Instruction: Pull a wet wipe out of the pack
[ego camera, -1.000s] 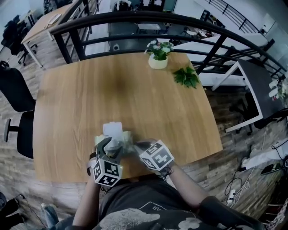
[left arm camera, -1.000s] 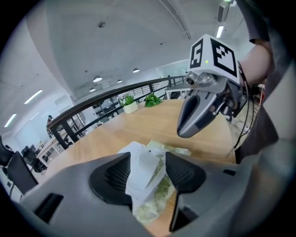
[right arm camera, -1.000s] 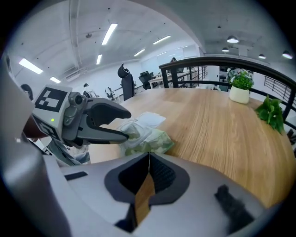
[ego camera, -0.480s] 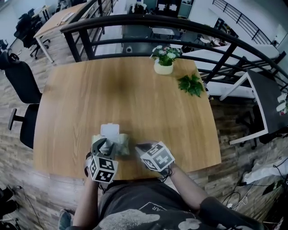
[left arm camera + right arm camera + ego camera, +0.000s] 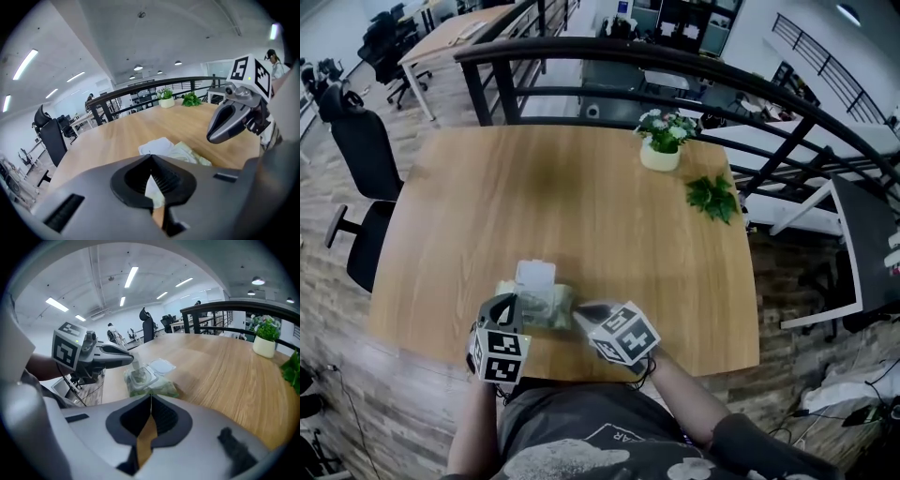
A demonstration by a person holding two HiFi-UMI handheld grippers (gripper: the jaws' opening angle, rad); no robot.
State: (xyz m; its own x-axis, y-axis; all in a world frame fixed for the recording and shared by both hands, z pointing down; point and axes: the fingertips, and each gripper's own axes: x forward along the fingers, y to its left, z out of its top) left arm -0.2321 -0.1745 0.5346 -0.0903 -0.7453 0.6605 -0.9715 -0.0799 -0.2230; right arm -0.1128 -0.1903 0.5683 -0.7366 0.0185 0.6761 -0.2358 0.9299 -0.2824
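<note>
A green wet wipe pack [image 5: 546, 306] lies near the table's front edge, its white lid [image 5: 534, 275] flipped open. My left gripper [image 5: 508, 309] sits at the pack's left side. Its jaws have just been closing, and a white wet wipe [image 5: 153, 192] is pinched between them, so the left gripper [image 5: 151, 159] is shut on it. In the right gripper view the wipe [image 5: 136, 364] rises from the pack's opening [image 5: 140, 377] to the left gripper's tip. My right gripper [image 5: 583, 315] is shut just at the pack's right edge; only bare wood shows between its jaws [image 5: 150, 401].
The wooden table [image 5: 581, 206] carries a white flower pot [image 5: 661, 150] and a green leafy sprig [image 5: 712, 197] at its far right. A black railing [image 5: 675, 66] runs behind the table. An office chair [image 5: 361, 178] stands at the left.
My left gripper has closed on the wipe and drawn back to the left, off the pack's top. The right gripper has stayed beside the pack.
</note>
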